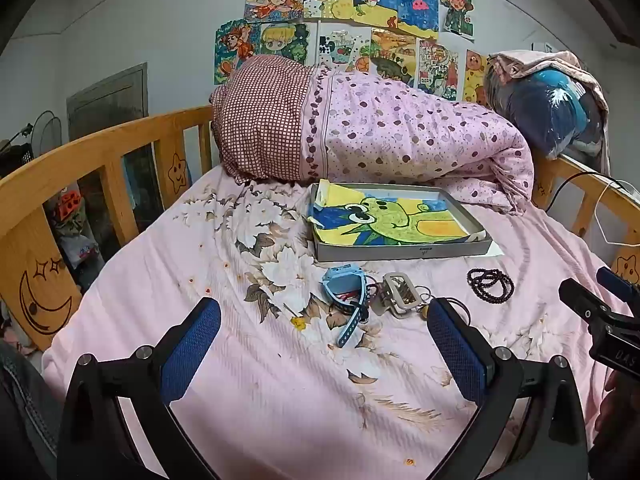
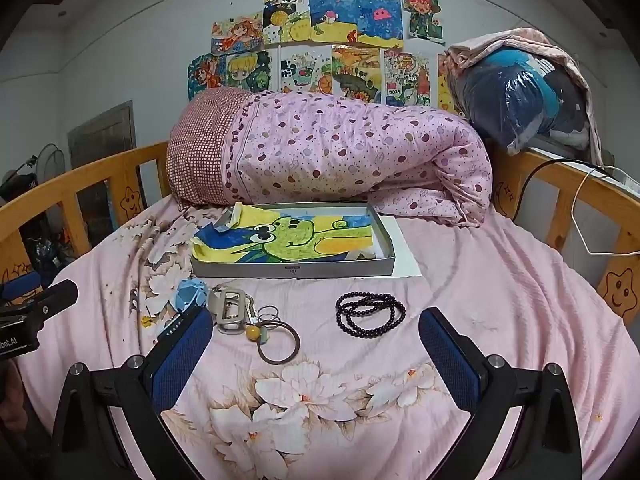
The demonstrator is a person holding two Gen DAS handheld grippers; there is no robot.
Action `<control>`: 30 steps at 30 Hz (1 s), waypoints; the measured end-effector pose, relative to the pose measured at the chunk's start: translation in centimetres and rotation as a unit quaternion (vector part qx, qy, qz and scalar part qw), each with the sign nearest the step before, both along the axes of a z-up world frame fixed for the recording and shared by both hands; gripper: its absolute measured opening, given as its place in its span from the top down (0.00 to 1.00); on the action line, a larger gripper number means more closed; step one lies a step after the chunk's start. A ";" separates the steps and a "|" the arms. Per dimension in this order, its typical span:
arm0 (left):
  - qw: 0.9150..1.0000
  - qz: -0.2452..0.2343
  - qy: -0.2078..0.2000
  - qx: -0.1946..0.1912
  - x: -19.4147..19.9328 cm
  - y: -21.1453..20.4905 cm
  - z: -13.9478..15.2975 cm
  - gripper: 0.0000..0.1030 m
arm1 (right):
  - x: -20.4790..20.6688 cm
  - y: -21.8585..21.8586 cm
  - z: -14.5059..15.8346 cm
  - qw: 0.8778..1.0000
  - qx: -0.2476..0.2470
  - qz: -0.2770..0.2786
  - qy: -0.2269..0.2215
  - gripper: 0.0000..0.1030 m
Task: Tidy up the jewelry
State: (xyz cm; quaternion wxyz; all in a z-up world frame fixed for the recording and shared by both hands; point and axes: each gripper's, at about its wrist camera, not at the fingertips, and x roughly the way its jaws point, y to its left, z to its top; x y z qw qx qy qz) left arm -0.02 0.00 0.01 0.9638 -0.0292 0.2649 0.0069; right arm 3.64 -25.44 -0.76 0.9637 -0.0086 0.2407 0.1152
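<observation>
On the pink floral bedsheet lie a blue watch [image 1: 346, 295], a beige watch case with small rings [image 1: 398, 293] and a dark bead bracelet [image 1: 490, 285]. In the right wrist view the bead bracelet [image 2: 370, 314] lies ahead, the beige case [image 2: 230, 311] and a brown ring with beads [image 2: 279, 342] to its left, the blue watch [image 2: 191, 296] partly behind my left finger. Behind them stands a shallow grey box [image 1: 400, 251] lined with a frog drawing [image 2: 296, 240]. My left gripper [image 1: 322, 332] and right gripper [image 2: 316, 340] hover open above the sheet, holding nothing.
A rolled pink quilt [image 1: 380, 136] lies across the bed behind the box. Wooden bed rails [image 1: 100, 152] run along both sides. A blue bundle in plastic [image 2: 516, 100] sits on the right rail, with cables [image 2: 580, 208] beside it. Drawings cover the wall [image 2: 320, 40].
</observation>
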 end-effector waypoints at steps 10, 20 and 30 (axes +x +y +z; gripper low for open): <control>1.000 0.002 -0.001 0.001 0.0 0.1 0.0 0.02 | 0.0 0.0 -0.1 1.000 -0.002 0.000 0.001 0.00; 1.000 -0.001 0.000 0.003 0.1 0.1 0.0 0.02 | 0.0 0.1 -0.1 1.000 -0.003 0.000 0.003 0.00; 1.000 -0.002 0.000 0.003 0.1 0.0 0.0 0.02 | 0.1 0.0 -0.1 1.000 -0.003 0.000 0.003 0.00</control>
